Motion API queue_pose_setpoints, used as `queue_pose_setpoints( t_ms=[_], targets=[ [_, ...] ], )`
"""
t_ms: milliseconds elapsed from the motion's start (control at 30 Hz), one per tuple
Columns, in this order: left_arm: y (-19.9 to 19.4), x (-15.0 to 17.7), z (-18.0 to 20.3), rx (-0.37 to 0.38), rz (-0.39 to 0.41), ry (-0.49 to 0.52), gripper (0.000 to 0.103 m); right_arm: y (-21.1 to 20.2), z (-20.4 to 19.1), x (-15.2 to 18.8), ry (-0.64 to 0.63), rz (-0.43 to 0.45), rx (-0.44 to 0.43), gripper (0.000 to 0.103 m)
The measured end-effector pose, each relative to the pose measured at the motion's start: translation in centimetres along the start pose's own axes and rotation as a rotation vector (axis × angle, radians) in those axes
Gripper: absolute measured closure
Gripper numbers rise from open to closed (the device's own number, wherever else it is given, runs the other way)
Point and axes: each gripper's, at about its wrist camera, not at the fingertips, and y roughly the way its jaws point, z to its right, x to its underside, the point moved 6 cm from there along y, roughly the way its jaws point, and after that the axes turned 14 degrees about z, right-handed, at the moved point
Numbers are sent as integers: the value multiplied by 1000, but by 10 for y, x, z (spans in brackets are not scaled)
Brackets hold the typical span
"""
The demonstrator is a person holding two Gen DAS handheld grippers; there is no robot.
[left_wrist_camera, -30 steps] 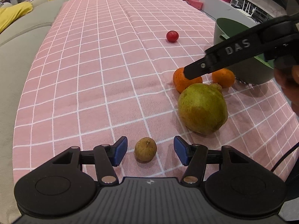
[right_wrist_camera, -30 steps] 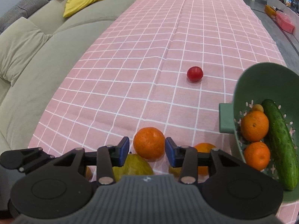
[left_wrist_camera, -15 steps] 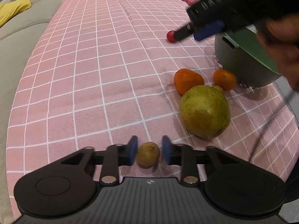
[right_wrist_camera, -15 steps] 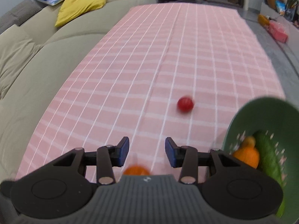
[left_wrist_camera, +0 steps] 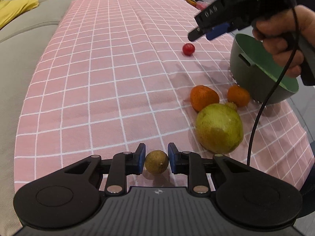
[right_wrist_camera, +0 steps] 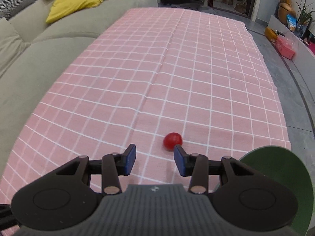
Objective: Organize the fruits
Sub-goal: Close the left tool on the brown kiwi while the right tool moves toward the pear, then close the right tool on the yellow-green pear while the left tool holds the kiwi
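My left gripper (left_wrist_camera: 157,160) is shut on a small brown round fruit (left_wrist_camera: 157,161), its blue pads pressing both sides just above the pink checked cloth (left_wrist_camera: 110,90). To its right lie a large yellow-green fruit (left_wrist_camera: 219,127) and two oranges (left_wrist_camera: 203,97) (left_wrist_camera: 238,95) beside the green colander (left_wrist_camera: 261,74). My right gripper (right_wrist_camera: 155,160) stands open with nothing between its fingers, hovering over the cloth. A small red fruit (right_wrist_camera: 172,140) lies just beyond its right fingertip. In the left wrist view that right gripper (left_wrist_camera: 204,34) hangs above the same red fruit (left_wrist_camera: 188,49), held by a hand (left_wrist_camera: 281,41).
A beige sofa (right_wrist_camera: 29,55) with a yellow cushion (right_wrist_camera: 74,4) runs along the cloth's left side. The colander's rim (right_wrist_camera: 285,181) sits at the lower right of the right wrist view. A black cable (left_wrist_camera: 261,114) hangs down past the big fruit. Floor and boxes lie to the right.
My left gripper closed on the small brown fruit. The right gripper moved away from the oranges toward the red fruit, which now sits close to its right fingertip.
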Motion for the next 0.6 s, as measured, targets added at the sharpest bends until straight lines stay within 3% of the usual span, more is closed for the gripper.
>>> queue_pose_setpoints(
  t_ms=[367,600],
  targets=[
    [-4,-5,-5,-12,14,-18,75,-10,1,11,-5,-29,-9,63],
    [-6,-9,-13,-28,26,-44,75,-37,-16,38,-1,-74,-83,63]
  ],
)
